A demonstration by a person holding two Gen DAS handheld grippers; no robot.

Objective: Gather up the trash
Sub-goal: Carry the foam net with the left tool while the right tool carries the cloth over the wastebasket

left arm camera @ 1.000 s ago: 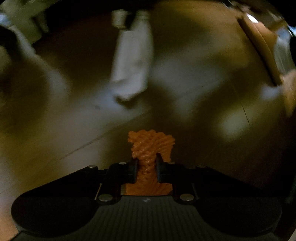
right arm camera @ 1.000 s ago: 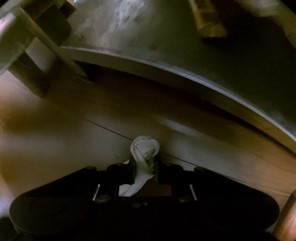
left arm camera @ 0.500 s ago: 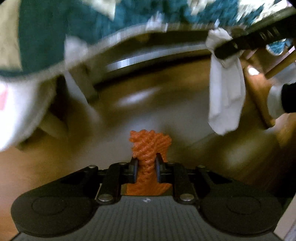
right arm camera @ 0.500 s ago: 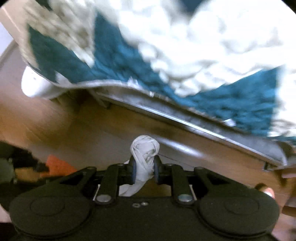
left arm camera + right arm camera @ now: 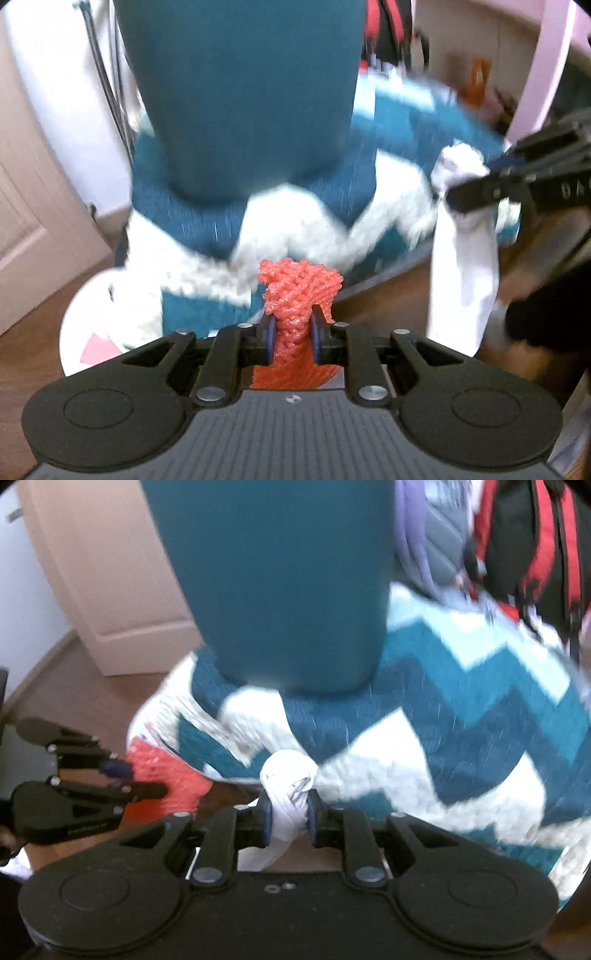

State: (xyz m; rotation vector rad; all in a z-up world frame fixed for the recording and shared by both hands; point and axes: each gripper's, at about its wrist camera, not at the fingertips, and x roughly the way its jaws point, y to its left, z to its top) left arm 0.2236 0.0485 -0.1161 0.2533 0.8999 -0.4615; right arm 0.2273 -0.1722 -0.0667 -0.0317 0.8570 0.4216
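Observation:
My left gripper point(image 5: 292, 336) is shut on a crumpled piece of orange mesh netting point(image 5: 300, 291), which bunches out ahead of the pads and hangs below them. In the right wrist view my right gripper point(image 5: 288, 819) is shut on a twisted white tissue point(image 5: 289, 779). Each gripper shows in the other's view: the right gripper point(image 5: 465, 195) with the white tissue point(image 5: 463, 254) dangling from it at the right edge, and the left gripper point(image 5: 125, 779) with the orange mesh netting point(image 5: 162, 779) at the left edge. Both are held up in the air in front of a chair.
Straight ahead stands a teal chair back point(image 5: 273, 587) over a seat covered by a teal-and-white zigzag blanket point(image 5: 424, 723). A white door point(image 5: 110, 576) and wooden floor point(image 5: 26, 354) lie to the left. A red-and-black backpack point(image 5: 535, 550) hangs at upper right.
Both grippers have risen from close above the dim wooden floor to seat height, each keeping its grip. The view swung up from the floor to the chair and blanket.

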